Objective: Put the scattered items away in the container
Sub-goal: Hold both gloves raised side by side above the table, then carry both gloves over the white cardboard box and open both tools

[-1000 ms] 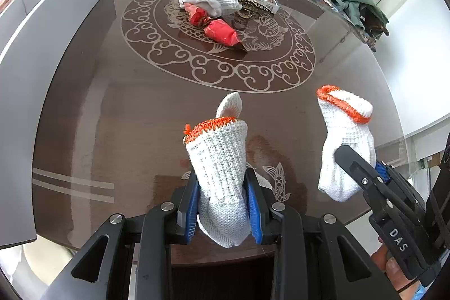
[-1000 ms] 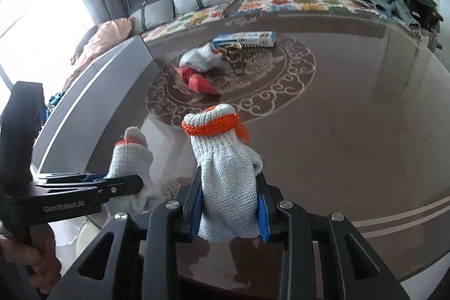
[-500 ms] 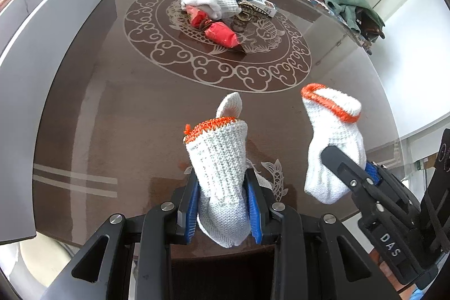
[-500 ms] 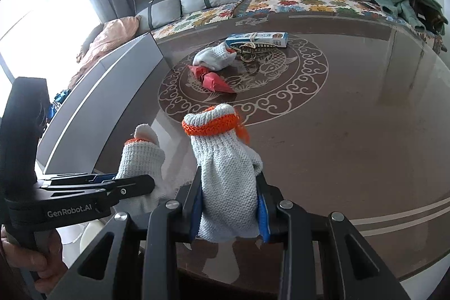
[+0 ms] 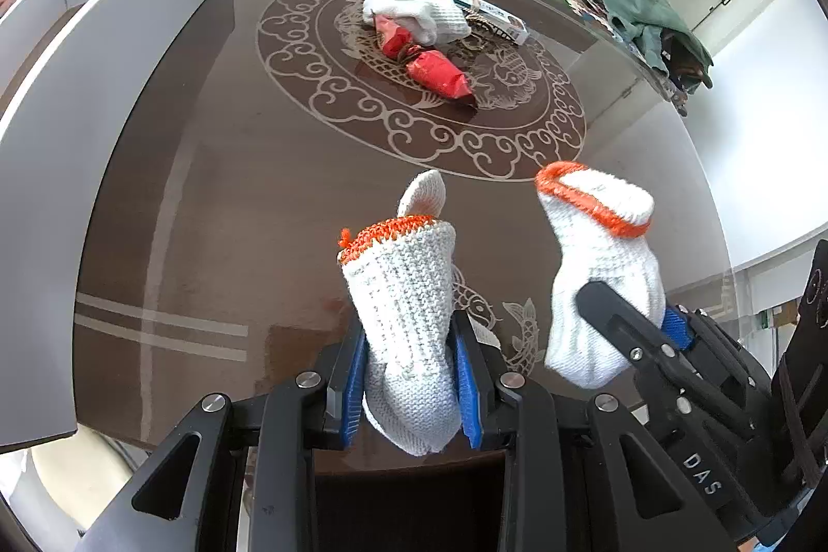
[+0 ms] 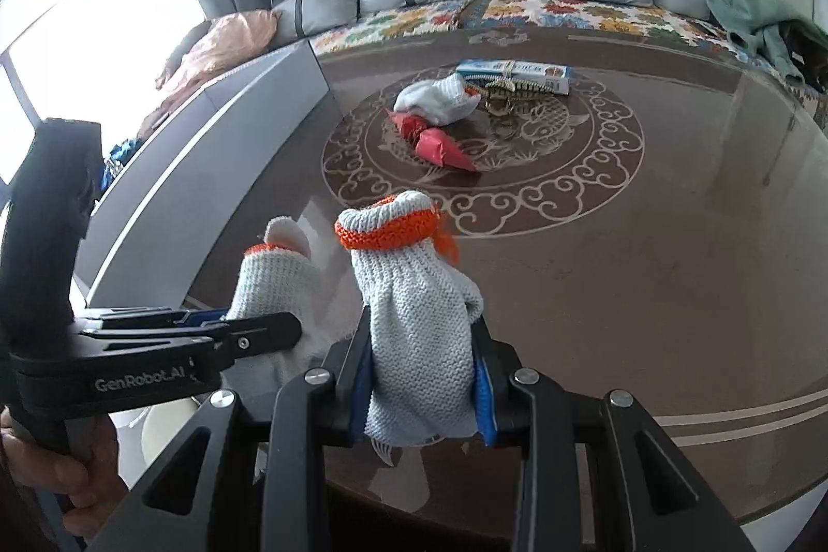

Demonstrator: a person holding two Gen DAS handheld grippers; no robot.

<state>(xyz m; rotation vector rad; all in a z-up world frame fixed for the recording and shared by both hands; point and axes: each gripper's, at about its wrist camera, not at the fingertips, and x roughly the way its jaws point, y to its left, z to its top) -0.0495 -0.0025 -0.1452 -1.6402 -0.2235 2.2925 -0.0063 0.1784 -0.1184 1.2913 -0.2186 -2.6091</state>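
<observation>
Since the earlier frames, the right gripper (image 5: 621,324) is seen shifted sideways in the left wrist view, nearer the left gripper (image 5: 409,376), while the pile at the table centre sits closer to the right camera. Each gripper is nearly closed and clamped on a white knitted glove with an orange cuff: the left glove (image 5: 403,293) is pinched between the blue pads with its cuff up, and the right glove (image 6: 419,319) is gripped the same way. Both gloves are held above the brown table (image 6: 647,267), side by side but apart. At the centre of the table's ornament are left a third glove (image 6: 440,102), a red packet (image 6: 445,148), a hair clip (image 6: 507,91) and a box (image 6: 517,73), all close together. A grey container wall (image 5: 119,50) is seen along the table's left edge.
</observation>
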